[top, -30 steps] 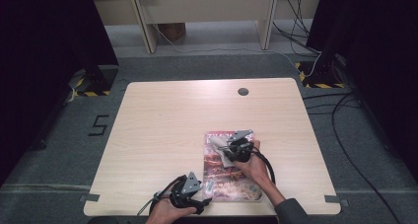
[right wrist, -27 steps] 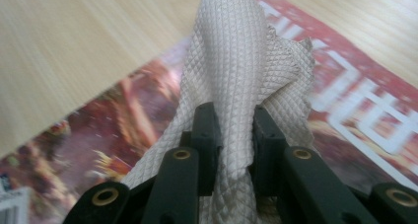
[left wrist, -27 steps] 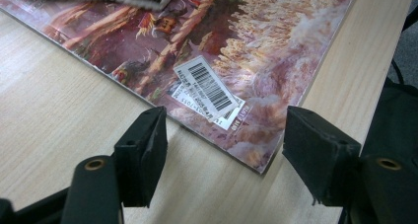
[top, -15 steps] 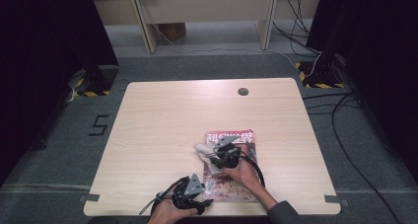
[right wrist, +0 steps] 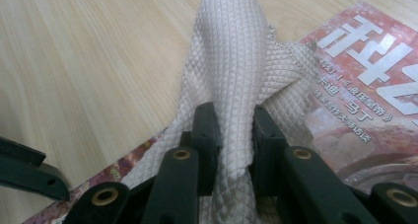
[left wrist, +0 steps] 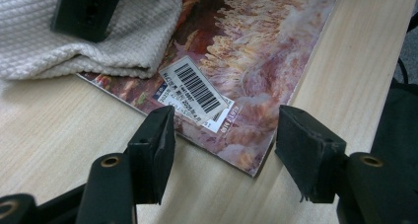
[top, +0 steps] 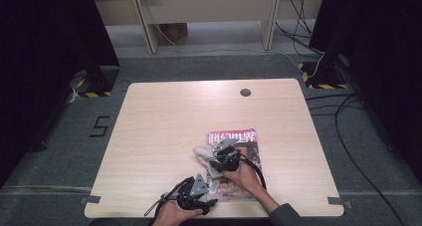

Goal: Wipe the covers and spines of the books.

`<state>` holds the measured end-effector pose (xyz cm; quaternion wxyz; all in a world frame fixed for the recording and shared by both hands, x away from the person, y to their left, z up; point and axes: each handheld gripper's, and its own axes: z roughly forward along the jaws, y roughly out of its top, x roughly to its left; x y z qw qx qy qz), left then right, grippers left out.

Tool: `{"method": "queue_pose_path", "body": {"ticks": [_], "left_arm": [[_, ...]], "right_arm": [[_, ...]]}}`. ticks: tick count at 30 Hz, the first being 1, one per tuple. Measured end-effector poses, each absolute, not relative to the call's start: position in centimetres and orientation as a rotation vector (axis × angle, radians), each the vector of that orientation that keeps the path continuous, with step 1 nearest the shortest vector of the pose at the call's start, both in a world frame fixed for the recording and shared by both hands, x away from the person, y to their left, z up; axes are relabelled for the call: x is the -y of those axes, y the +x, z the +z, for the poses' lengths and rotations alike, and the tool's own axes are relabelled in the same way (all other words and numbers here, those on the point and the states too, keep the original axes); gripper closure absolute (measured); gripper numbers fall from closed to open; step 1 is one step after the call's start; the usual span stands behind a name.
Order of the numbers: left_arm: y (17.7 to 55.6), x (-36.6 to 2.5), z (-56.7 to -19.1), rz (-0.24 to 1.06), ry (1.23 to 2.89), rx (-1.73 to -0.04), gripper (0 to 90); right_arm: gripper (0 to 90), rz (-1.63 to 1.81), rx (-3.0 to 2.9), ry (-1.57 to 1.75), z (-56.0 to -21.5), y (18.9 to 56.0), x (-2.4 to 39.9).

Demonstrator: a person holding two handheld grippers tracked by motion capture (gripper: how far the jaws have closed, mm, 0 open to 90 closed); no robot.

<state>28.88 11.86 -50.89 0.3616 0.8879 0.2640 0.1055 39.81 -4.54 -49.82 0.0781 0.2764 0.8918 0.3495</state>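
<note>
Two grippers work: the right gripper (right wrist: 229, 135) pinches the cloth (right wrist: 236, 71) over the magazine (left wrist: 256, 76); the left gripper (left wrist: 222, 150) gapes empty near its corner; wiping seems underway.

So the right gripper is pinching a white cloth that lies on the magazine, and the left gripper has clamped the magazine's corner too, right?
Not quite: the left gripper is open, its jaws either side of the magazine corner without pressing it, as the left gripper view shows. The right gripper does pinch the white cloth on the magazine.
</note>
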Motion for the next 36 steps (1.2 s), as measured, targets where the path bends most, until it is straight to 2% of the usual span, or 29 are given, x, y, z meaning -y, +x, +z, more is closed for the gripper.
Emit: {"method": "queue_pose_path", "body": {"ticks": [14, 20, 28, 36], "left_arm": [[28.5, -11.8, -50.9, 0.291, 2.259, -0.697, 43.1], [28.1, -12.3, -50.4, 0.268, 2.229, -0.708, 39.4], [28.2, -12.4, -50.5, 0.267, 2.238, -0.706, 38.9], [28.2, -12.4, -50.5, 0.263, 2.241, -0.703, 38.6]], "right_arm": [[76.3, 1.040, -2.671, 0.850, -49.8, 39.4, 5.5], [76.3, 0.996, -2.614, 0.953, -49.6, 39.8, 9.1], [76.4, 0.942, -2.508, 1.103, -49.3, 40.5, 14.8], [76.4, 0.934, -2.462, 1.183, -49.3, 40.6, 17.2]]}}
